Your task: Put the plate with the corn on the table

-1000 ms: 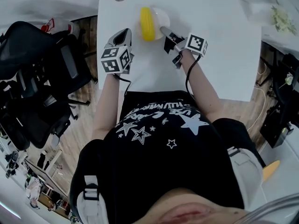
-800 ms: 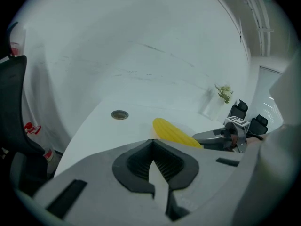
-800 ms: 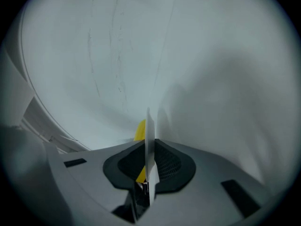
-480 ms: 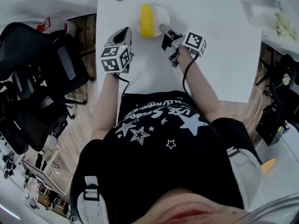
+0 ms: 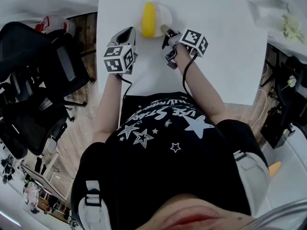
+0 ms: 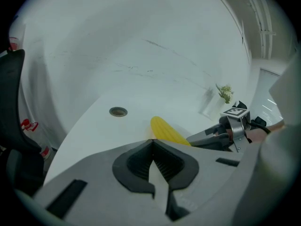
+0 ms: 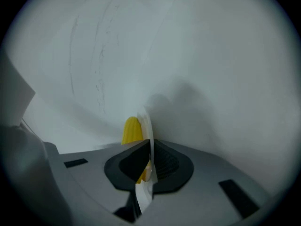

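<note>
Closing further, my right gripper (image 5: 166, 30) clamps the plate (image 5: 164, 15) rim beside the corn (image 5: 148, 19); the hold seems ready for carrying.

An office: swivel chair (image 5: 43, 80) beside white table (image 5: 225, 56).

Right gripper (image 5: 165, 29) just closed its fingers on the plate (image 5: 163, 15) rim (left gripper (image 5: 127, 32) closed, empty).

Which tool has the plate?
The right tool: its jaws have just been closing on the rim of the plate, which carries the corn. The left tool is shut on nothing, beside the plate.
</note>
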